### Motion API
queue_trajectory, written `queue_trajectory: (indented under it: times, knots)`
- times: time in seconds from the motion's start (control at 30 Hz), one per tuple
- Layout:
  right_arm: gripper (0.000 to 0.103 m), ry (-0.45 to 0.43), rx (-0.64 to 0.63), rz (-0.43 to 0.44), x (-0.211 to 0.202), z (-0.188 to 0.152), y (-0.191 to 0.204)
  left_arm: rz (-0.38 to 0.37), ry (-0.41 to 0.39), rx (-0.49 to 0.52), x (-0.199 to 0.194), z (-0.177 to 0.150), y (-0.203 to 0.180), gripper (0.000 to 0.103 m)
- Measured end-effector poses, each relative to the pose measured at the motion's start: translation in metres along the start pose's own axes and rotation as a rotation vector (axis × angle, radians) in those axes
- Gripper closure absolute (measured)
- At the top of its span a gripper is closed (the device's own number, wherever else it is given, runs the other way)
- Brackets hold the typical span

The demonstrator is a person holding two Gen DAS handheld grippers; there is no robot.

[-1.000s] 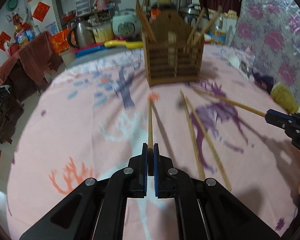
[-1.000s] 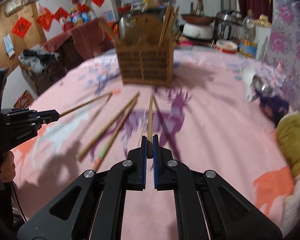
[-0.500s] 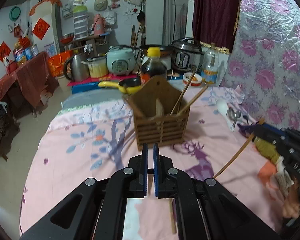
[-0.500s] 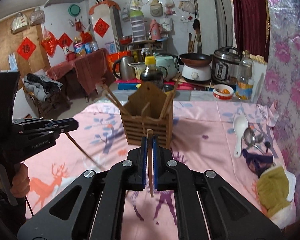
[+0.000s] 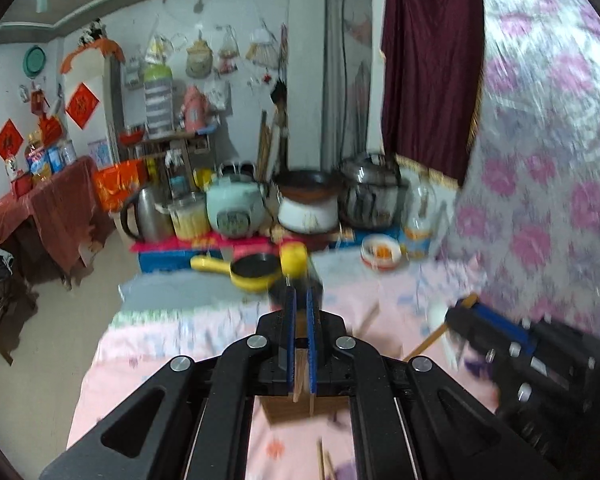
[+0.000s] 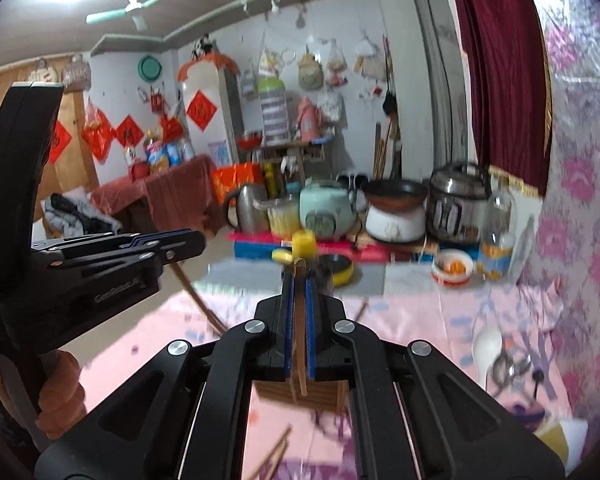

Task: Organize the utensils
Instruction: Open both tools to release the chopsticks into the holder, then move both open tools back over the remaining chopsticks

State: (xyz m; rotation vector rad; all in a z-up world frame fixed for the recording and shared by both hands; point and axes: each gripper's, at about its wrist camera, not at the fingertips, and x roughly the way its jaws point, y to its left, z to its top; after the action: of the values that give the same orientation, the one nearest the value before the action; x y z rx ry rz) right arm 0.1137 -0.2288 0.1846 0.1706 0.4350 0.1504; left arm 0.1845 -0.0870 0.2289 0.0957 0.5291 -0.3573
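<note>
Both grippers are raised over the pink printed tablecloth (image 6: 420,320). The left gripper (image 5: 299,312) pinches a chopstick (image 5: 300,376) above the wooden holder (image 5: 300,406) below its fingers; the right gripper (image 6: 298,300) clamps another chopstick (image 6: 300,344). Beyond the fingertips, cookers (image 6: 396,212) and a kettle (image 6: 250,208) line the far counter.

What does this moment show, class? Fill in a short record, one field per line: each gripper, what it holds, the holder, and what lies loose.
Left gripper: shut on a chopstick, fingers pointing up and away
Right gripper: shut on a second chopstick
Wooden holder: below both grippers, mostly hidden by them
Loose chopsticks: on the pink tablecloth
Spoons: white spoon and metal spoon, to the right
Image quality: motion-blurred
</note>
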Motion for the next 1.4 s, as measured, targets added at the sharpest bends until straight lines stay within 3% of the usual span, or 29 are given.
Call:
queue_trajectory:
  times: [0.1,0.17,0.27,0.33,0.4,0.43,0.5,0.57,0.8,1.0,1.13,1.23,1.4]
  knots:
    - [0.097,-0.047,0.004,-0.017,0.020,0.014,-0.001,-0.001,-0.030,-0.022,0.019,0.012,0.003,0.097]
    - [0.097,-0.040,0.006,-0.023,0.036,0.012,-0.003,-0.003,-0.008,-0.039,0.045,0.008,0.008,0.097]
    - [0.093,0.031,0.011,-0.026,0.069,-0.006,-0.009,0.040,0.056,-0.054,0.083,-0.017,0.017,0.097]
    - [0.092,0.103,0.015,-0.036,0.090,-0.024,-0.016,0.026,0.146,-0.070,0.106,-0.037,0.025,0.095]
    - [0.092,0.136,0.035,-0.041,0.095,-0.033,-0.023,0.023,0.180,-0.083,0.110,-0.047,0.032,0.088]
    - [0.091,0.136,0.046,-0.037,0.092,-0.035,-0.025,0.031,0.183,-0.085,0.107,-0.051,0.035,0.082]
    - [0.088,0.126,0.057,-0.036,0.082,-0.033,-0.028,0.045,0.165,-0.085,0.096,-0.054,0.040,0.050]
    - [0.082,0.108,0.063,-0.034,0.067,-0.031,-0.027,0.063,0.126,-0.085,0.076,-0.055,0.042,0.039]
    - [0.053,0.057,0.056,-0.040,0.010,-0.034,-0.018,0.100,0.057,-0.089,0.006,-0.066,0.041,0.019]
    - [0.027,0.028,0.022,-0.029,-0.054,-0.059,-0.001,0.136,0.034,-0.110,-0.046,-0.095,0.044,0.006]
    - [0.015,0.001,-0.006,-0.038,-0.092,-0.083,0.008,0.179,0.072,-0.087,-0.067,-0.135,0.043,0.006]
    - [0.009,-0.013,0.004,-0.038,-0.112,-0.103,0.009,0.206,0.107,-0.092,-0.073,-0.162,0.049,0.006]
    - [0.007,0.047,0.028,-0.025,-0.108,-0.139,0.008,0.167,0.191,-0.148,-0.070,-0.214,0.062,0.006]
